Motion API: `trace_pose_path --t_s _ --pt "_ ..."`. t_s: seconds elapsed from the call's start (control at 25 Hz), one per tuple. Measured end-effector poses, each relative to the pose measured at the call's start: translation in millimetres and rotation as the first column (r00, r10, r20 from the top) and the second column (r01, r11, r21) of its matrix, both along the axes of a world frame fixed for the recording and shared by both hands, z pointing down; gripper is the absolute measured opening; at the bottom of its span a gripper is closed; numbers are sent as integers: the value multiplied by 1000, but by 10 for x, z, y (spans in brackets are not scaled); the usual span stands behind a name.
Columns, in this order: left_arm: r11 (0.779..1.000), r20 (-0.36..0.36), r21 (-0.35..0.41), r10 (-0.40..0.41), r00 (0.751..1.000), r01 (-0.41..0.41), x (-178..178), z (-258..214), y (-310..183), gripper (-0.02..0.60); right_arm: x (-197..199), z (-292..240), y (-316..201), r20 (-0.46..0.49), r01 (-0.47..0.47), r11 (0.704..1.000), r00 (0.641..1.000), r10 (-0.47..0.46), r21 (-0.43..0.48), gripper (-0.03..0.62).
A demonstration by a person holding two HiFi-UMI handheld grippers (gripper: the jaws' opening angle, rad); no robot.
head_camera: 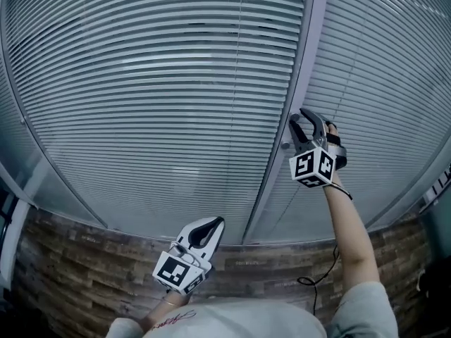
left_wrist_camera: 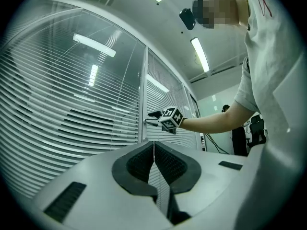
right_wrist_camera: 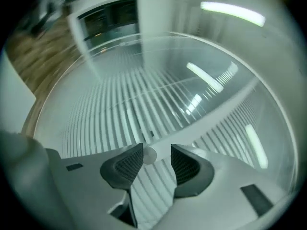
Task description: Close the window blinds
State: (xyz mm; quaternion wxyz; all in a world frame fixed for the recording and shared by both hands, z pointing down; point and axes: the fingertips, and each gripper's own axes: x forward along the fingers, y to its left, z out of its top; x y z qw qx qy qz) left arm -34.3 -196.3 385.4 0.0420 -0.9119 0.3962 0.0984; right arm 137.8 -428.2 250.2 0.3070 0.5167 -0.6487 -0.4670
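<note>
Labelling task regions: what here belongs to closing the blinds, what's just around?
Job: window blinds; round knob by the frame; right hand-held gripper, open around it.
Just around: left hand-held gripper, shut and low; wood-look floor; ceiling lights.

Left gripper (left_wrist_camera: 153, 146) closed; right gripper (right_wrist_camera: 156, 151) parted.

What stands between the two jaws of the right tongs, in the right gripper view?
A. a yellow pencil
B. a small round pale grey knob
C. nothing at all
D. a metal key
B: the small round pale grey knob sits between the tips of the right tongs, close to one jaw, and the jaws stand apart without clamping it.
</note>
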Motion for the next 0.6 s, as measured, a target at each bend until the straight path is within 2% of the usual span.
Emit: trace_pose_path --t_s 0.04,0.08,0.16,0.28,0.36,0.44,0.6 --pt "1000 -4 -2 0 1000 0 -6 1 -9 18 49 -15 -18 186 10 999 983 -4 -30 170" --pt "1000 -7 -3 -2 1000 2 -13 -1 -12 18 91 -2 -47 348 27 998 938 -5 -58 173" --pt "1000 -10 -4 -4 1000 4 -23 -10 -2 18 131 66 -101 585 76 992 811 -4 -98 173" --pt "1000 -19 -13 -7 1000 6 -17 6 11 18 126 133 -153 787 155 981 617 -7 -113 173" --pt "1000 -21 -25 -11 1000 10 -30 40 5 18 137 112 -183 849 167 982 528 -13 -88 173" --pt "999 -23 -37 -20 1000 19 -86 74 18 18 144 61 -185 870 148 987 492 -26 -55 173" --pt "998 -35 -54 -47 998 45 -195 101 25 18 129 55 -221 887 123 991 462 -5 -58 172"
